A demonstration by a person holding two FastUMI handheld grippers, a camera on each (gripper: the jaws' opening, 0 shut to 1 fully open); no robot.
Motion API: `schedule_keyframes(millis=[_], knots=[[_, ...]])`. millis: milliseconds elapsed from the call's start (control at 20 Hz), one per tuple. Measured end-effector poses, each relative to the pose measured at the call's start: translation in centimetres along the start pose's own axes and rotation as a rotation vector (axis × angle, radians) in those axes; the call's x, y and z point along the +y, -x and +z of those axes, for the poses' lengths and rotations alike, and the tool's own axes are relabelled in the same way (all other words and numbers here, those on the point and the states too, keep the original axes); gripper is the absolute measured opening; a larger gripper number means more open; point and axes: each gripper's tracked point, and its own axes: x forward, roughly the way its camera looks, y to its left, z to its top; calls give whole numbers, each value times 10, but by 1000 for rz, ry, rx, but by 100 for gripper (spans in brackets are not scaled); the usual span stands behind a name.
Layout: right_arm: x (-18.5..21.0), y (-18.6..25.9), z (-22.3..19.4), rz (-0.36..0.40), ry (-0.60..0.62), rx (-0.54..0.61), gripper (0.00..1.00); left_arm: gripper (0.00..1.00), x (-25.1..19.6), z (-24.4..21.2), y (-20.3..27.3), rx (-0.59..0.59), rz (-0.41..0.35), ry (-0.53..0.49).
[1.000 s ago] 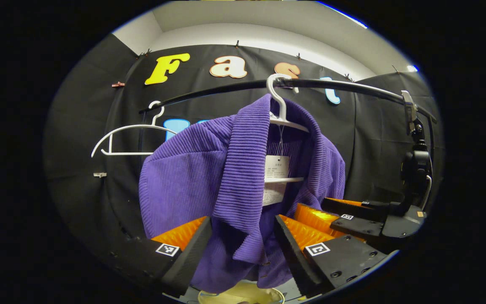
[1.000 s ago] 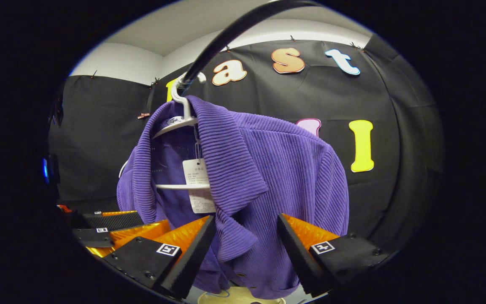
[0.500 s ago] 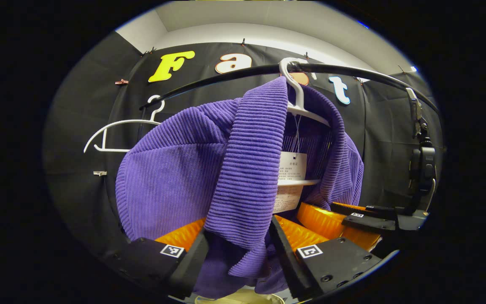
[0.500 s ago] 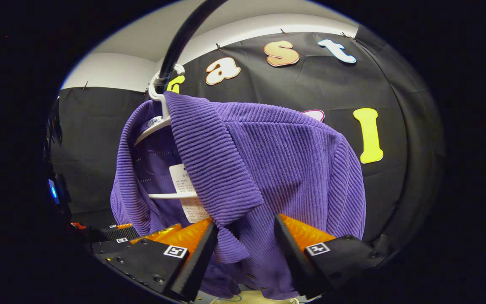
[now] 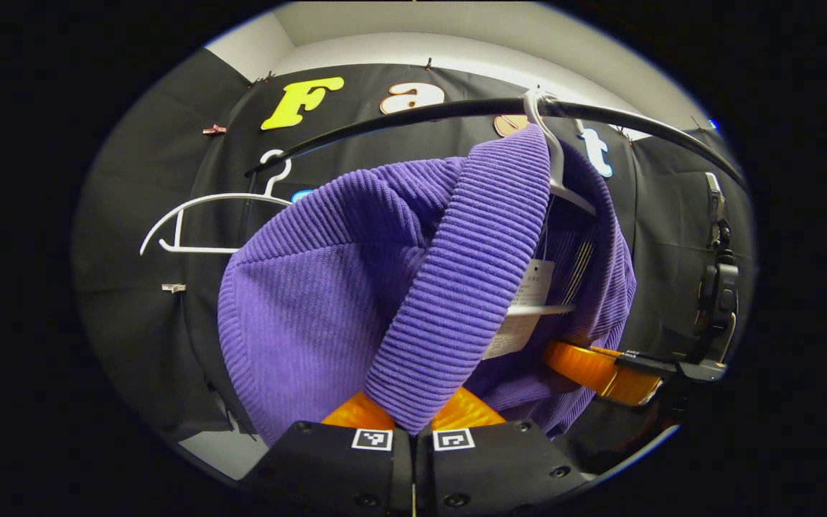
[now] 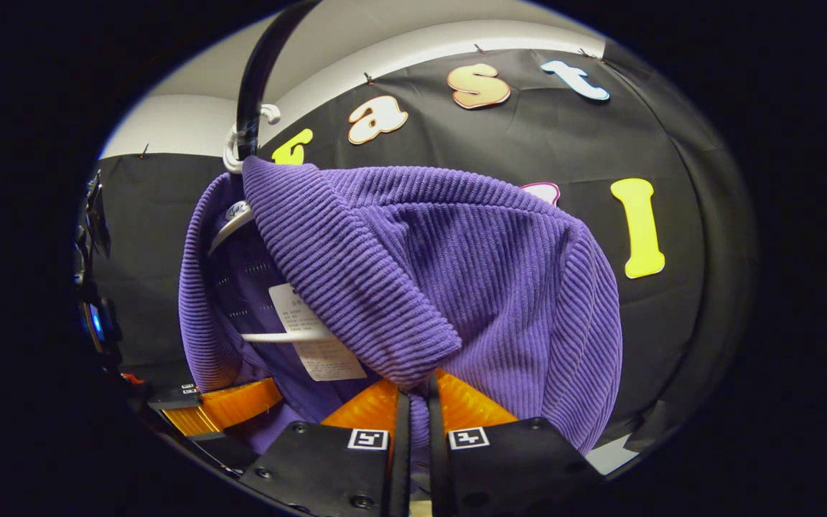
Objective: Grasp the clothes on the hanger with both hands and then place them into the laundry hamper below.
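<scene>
A purple ribbed cardigan (image 5: 327, 287) (image 6: 471, 273) hangs on a white hanger (image 5: 553, 154) (image 6: 237, 219) from a black rail (image 5: 413, 118) (image 6: 259, 64). A paper tag (image 5: 521, 316) (image 6: 309, 334) dangles inside its neck. In the left gripper view my left gripper (image 5: 412, 411) is shut on the bottom of one front collar flap. In the right gripper view my right gripper (image 6: 413, 393) is shut on the fabric just under the other collar flap. Each gripper also appears in the other's view, low at the side, against the cardigan (image 5: 600, 366) (image 6: 223, 403).
An empty white hanger (image 5: 205, 222) hangs on the same rail to the left of the cardigan. A black device on a stalk (image 5: 716, 287) stands at the right end of the rail. Black cloth walls close the booth behind.
Both grippers moved in toward the cardigan and went from open to shut, each pinching the fabric by a collar flap. The hamper rim seen low earlier has dropped out of view.
</scene>
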Motion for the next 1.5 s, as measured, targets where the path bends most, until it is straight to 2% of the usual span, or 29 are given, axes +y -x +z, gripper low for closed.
schedule_keyframes(millis=[250, 400, 700, 850, 900, 1150, 1350, 1500], knots=[[-6, 7, 5, 106, -28, 15, 16, 6, 10, 4, 10, -3, 16, -11], [-17, 20, 19, 146, -49, -4, 16, 6, 27, 23, 23, -66, 54, -3], [-32, 38, 43, 169, -164, -38, 16, 6, 62, 60, 45, -159, 141, -1], [-32, 44, 54, 171, -193, -60, 16, 5, 79, 86, 54, -222, 181, -52], [-32, 45, 58, 179, -206, -66, 16, 7, 84, 94, 55, -240, 186, -66], [-19, 49, 77, 225, -245, -105, 16, 5, 112, 141, 67, -315, 231, -147], [6, 50, 87, 300, -274, -117, 16, 6, 142, 157, 67, -291, 237, -161], [14, 43, 96, 328, -288, -139, 16, 6, 163, 157, 41, -232, 216, -137]])
